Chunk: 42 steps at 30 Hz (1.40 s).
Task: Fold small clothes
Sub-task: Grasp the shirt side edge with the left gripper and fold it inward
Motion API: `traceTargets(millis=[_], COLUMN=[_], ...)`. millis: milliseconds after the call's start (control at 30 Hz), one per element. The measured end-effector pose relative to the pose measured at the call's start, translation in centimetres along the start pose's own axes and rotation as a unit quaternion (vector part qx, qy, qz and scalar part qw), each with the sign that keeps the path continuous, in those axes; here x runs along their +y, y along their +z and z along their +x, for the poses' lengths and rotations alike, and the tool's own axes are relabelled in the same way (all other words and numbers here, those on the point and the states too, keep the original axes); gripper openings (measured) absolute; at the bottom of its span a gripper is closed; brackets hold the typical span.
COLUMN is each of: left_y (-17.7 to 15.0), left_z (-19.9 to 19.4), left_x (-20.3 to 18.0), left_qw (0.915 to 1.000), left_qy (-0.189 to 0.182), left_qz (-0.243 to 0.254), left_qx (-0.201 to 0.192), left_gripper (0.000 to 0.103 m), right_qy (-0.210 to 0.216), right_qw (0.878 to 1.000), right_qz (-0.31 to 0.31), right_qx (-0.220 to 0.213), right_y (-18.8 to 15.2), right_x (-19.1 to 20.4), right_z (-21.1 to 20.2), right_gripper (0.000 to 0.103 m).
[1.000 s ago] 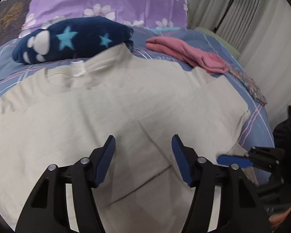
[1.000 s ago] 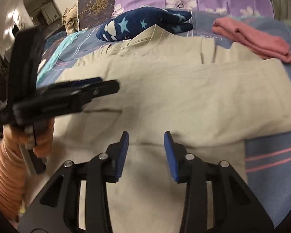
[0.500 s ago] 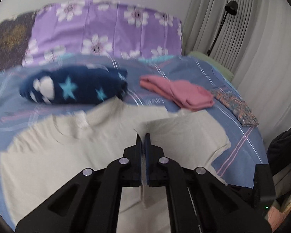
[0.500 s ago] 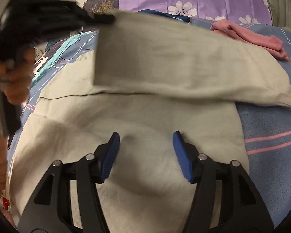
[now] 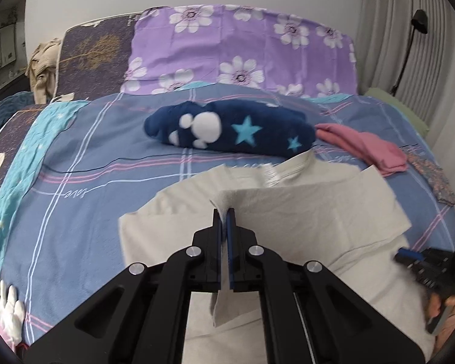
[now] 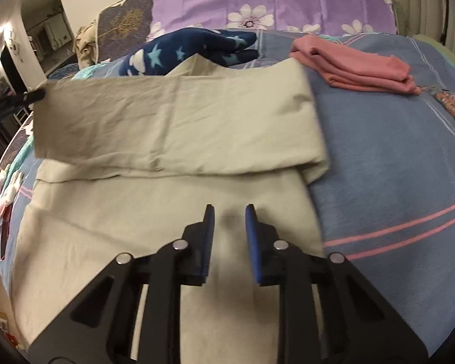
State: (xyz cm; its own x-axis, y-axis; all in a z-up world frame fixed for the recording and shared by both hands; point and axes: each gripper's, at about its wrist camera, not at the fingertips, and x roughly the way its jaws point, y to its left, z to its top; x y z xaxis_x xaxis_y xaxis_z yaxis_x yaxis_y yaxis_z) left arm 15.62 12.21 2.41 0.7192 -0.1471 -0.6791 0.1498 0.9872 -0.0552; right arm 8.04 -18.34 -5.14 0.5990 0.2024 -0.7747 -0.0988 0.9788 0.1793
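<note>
While the left gripper [image 5: 224,214] pinches the beige T-shirt's [image 6: 179,121] lifted edge (folded layer raised), the bed [image 6: 388,163] lies beneath. The right gripper [image 6: 229,212], jaws closing, holds nothing above the shirt.

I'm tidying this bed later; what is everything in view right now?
beige T-shirt: 1, beige, spread on the bed, one side lifted.
navy star fleece: 1, dark blue, beyond the shirt.
pink garment: 1, folded, right of the fleece.
purple floral pillow: 1, at the head.
blue plaid sheet: 1, covers the bed.
black lamp: 1, by the curtain.
left gripper: shut on the shirt's edge.
right gripper: closing above the shirt, pads not gripping.
</note>
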Motion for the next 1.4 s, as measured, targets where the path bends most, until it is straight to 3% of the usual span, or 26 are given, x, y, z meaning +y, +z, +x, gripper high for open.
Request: traceTargets(millis=[200, 333, 400, 433, 467, 533, 633, 700, 733, 800, 833, 867, 900, 967, 1067, 1300, 1400], left_y=[-0.2, -1.4, -2.7, -3.2, -3.7, -4.5, -5.1, -5.9, -6.5, -8.2, -8.7, -8.8, -8.5, -8.5, -8.6, -9.5, -10.4], left_z=[-1.0, 0.9, 2.7, 3.2, 3.4, 3.3, 2.9, 3.6, 4.4, 6.3, 6.7, 6.5, 6.2, 6.3, 6.0, 2.7, 0.6], left_x=[4.2, 5.8, 6.4, 6.6, 6.9, 7.1, 5.4, 4.0, 3.2, 2.0, 1.7, 1.4, 1.8, 2.7, 3.6, 4.7, 6.4], left_qw=[0.9983, 0.9967, 0.9925, 0.9897, 0.9875, 0.9882, 0.9953, 0.9969, 0.9964, 0.9936, 0.9929, 0.9928, 0.9940, 0.9953, 0.9965, 0.9939, 0.9903], left_qy=[0.009, 0.065, 0.111, 0.133, 0.148, 0.144, 0.090, 0.070, 0.067, 0.078, 0.089, 0.093, 0.085, 0.076, 0.061, 0.103, 0.136], left_qz=[-0.056, -0.047, -0.034, -0.029, -0.028, -0.036, -0.020, 0.003, 0.018, 0.042, 0.049, 0.051, 0.042, 0.018, -0.003, 0.003, 0.018], left_qx=[-0.011, 0.017, 0.040, 0.044, 0.046, 0.039, 0.029, 0.038, 0.049, 0.071, 0.062, 0.057, 0.055, 0.057, 0.056, 0.038, 0.022], left_gripper=[0.002, 0.004, 0.007, 0.012, 0.025, 0.033, 0.035, 0.042, 0.051, 0.060, 0.064, 0.064, 0.065, 0.075, 0.076, 0.078, 0.089], right_qy=[-0.023, -0.020, -0.018, -0.016, -0.015, -0.012, -0.004, -0.005, -0.006, -0.031, -0.071, -0.075, -0.070, -0.071, -0.057, -0.035, -0.040], right_qw=[1.000, 1.000, 1.000, 1.000, 1.000, 1.000, 1.000, 0.999, 0.999, 0.999, 0.996, 0.996, 0.996, 0.996, 0.997, 0.999, 0.999], right_qz=[-0.008, -0.005, -0.005, -0.004, -0.004, -0.004, -0.016, -0.024, -0.025, -0.036, -0.046, -0.050, -0.051, -0.052, -0.047, 0.011, 0.033], right_qx=[0.002, 0.009, 0.015, 0.017, 0.017, 0.011, -0.014, -0.026, -0.026, -0.014, 0.011, 0.019, -0.001, 0.005, 0.009, 0.004, -0.006], right_y=[1.2, 0.6, 0.2, 0.1, 0.1, 0.3, 1.2, 1.9, 2.0, 1.9, 1.4, 0.9, 0.4, 0.3, 0.0, -0.7, -0.5], right_x=[-0.4, -0.4, -0.5, -0.6, -0.6, -0.6, 0.0, 0.7, 0.8, 0.9, 0.6, 0.4, 0.2, 0.2, -0.2, -2.5, -3.7], right_z=[0.2, 0.6, 0.7, 0.6, 0.5, -0.1, -1.2, -1.0, -0.7, 1.1, 2.9, 3.8, 3.5, 2.9, 2.5, 0.7, -0.2], right_gripper=[0.021, 0.023, 0.023, 0.023, 0.023, 0.023, 0.023, 0.023, 0.023, 0.027, 0.028, 0.025, 0.025, 0.025, 0.028, 0.023, 0.023])
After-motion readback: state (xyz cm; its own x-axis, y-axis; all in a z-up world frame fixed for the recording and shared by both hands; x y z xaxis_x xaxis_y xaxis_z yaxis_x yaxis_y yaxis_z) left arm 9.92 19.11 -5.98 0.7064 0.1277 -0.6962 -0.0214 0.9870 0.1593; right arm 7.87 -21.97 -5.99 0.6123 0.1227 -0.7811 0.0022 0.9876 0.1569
